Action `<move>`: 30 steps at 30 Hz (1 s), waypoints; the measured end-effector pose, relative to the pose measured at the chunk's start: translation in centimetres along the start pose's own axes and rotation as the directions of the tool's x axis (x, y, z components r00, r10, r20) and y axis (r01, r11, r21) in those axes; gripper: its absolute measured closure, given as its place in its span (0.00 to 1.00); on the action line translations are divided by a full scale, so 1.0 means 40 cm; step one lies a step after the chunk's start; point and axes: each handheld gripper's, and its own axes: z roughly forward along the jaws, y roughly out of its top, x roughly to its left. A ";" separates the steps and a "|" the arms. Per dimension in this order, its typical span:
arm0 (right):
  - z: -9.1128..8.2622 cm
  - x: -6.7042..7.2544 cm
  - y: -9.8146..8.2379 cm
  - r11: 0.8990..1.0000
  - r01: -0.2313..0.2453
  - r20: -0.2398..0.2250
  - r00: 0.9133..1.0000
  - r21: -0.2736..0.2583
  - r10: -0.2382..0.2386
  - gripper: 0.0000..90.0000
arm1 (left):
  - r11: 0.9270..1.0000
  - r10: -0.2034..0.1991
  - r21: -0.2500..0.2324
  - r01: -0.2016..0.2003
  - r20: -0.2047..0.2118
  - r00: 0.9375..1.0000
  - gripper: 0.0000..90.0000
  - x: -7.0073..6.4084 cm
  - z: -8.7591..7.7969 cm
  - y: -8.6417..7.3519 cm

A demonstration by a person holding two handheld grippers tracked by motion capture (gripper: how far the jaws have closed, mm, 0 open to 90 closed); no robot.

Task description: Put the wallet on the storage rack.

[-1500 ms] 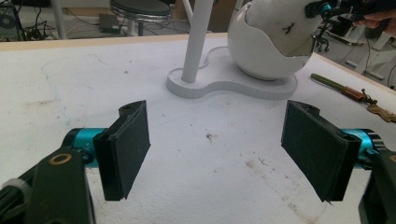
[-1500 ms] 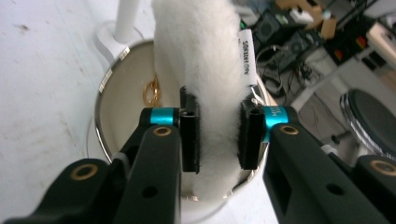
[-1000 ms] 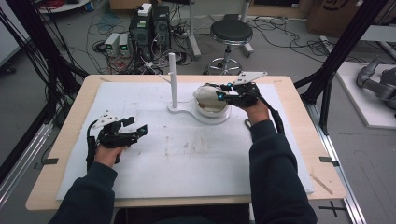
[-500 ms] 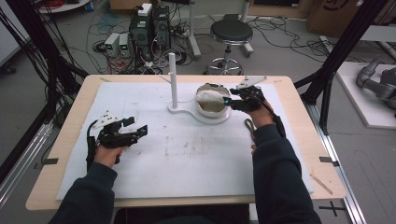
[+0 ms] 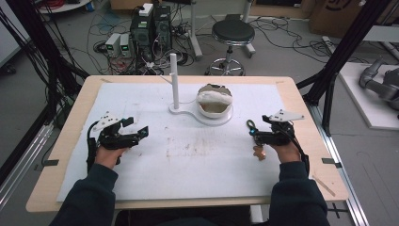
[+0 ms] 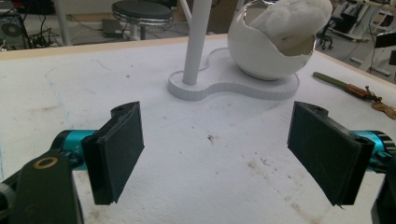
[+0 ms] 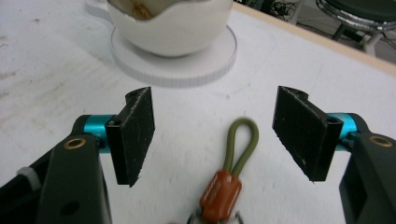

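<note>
Right gripper [image 5: 256, 135] pulled back from bowl [image 5: 214, 101] toward table's near right, jaws just opening, now apart over olive loop [image 7: 241, 142], not pressing it. Left gripper [image 5: 137, 132] sat open, empty. Center pads round loop before squeezing.

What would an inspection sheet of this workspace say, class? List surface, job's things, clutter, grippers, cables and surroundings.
Surface: white mat, stained mid-table.
Job's things: white egg-shaped bowl holding white padding, on a stand with an upright post; green looped cord with orange sleeve lies on the mat.
Clutter: nothing seen.
Grippers: left gripper open, empty; right gripper open, jaws just opening, astride the cord.
Cables: tangled on the floor.
Surroundings: stool, computers.
</note>
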 end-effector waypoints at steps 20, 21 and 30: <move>-0.022 -0.015 -0.023 0.998 -0.060 0.033 0.998 -0.023 0.060 0.29 | 1.000 0.004 0.016 -0.004 -0.002 1.000 0.23 0.001 0.000 -0.011; -0.022 -0.015 -0.024 0.998 -0.056 0.034 0.998 -0.024 0.057 0.29 | 1.000 0.000 0.011 0.000 -0.003 1.000 0.23 0.000 -0.001 -0.012; -0.010 -0.006 -0.018 1.000 -0.026 0.028 0.999 -0.014 0.026 0.29 | 1.000 -0.003 0.016 0.004 -0.009 1.000 0.24 0.002 -0.002 -0.018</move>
